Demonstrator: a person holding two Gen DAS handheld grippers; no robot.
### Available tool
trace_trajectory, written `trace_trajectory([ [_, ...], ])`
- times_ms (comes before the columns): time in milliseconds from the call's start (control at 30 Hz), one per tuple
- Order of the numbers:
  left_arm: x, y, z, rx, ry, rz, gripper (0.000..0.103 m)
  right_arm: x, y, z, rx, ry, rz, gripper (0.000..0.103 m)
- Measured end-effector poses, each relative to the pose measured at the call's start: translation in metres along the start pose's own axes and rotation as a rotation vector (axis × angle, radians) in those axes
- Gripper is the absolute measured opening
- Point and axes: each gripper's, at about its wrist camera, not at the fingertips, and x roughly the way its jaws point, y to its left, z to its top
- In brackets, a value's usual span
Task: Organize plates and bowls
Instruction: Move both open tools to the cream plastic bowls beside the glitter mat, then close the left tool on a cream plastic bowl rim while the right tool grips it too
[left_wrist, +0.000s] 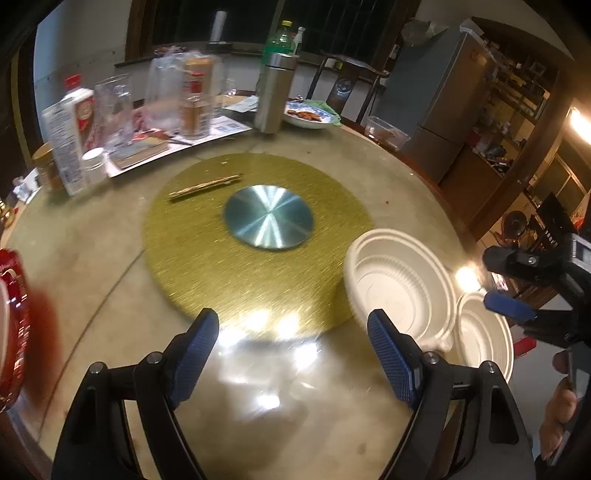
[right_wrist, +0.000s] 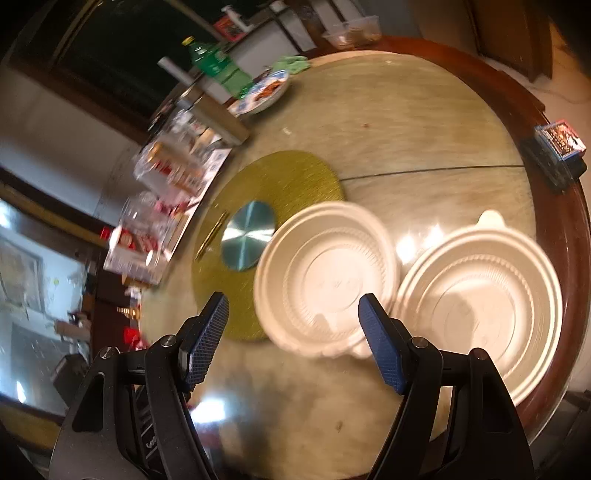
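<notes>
Blue-padded fingers of the left tool (left_wrist: 291, 345) are seen spread wide over bare, glossy bench (left_wrist: 110, 295), nothing between them. Further in, toward the bench's middle, a gold turntable mat (left_wrist: 207, 266) is noted, with a metal disc (left_wrist: 269, 217) at its centre and a pair of chopsticks (left_wrist: 205, 186) beside the disc. To the right, the first white bowl (left_wrist: 399, 284) sits partly on the mat's edge; the second white bowl (left_wrist: 484, 339) lies just beside it, close to the bench's near rim, rims apparently touching or nearly so.

From the right wrist view, the right tool (right_wrist: 293, 325) is likewise held open and empty, its right finger overlapping the near rim of the first bowl (right_wrist: 325, 273), though contact cannot be confirmed. The second, larger-looking bowl (right_wrist: 480, 299) is seen at the right, by the dark wooden rim.

Judgement: the bowls are yet to be nested. One finger would best be set inside a rim and one outside, then closed firmly on the thin wall. The bowl should be lifted clear before being carried over its neighbour, and lowered centred. Light plastic may slide or flex; a slow approach is advised, as both views are blurred.
</notes>
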Motion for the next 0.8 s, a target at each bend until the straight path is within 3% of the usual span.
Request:
trace_trajectory([
  [200, 0.030, -0.030, 0.007, 0.025, 0.048, 0.018, 0.083, 0.024, -0.013, 0.025, -0.033, 0.053, -0.052, 0.074],
  [567, 0.063, -0.050, 0.007, 0.029, 0.106, 0.026, 0.083, 0.044, -0.020, 0.044, -0.171, 0.125, -0.178, 0.074],
  [667, 0.068, -0.054, 0.007, 0.038, 0.115, 0.041, 0.083, 0.050, -0.019, 0.045, -0.196, 0.163, -0.187, 0.081],
  [800, 0.072, -0.058, 0.007, 0.051, 0.120, 0.049, 0.083, 0.053, -0.018, 0.046, -0.230, 0.186, -0.216, 0.081],
])
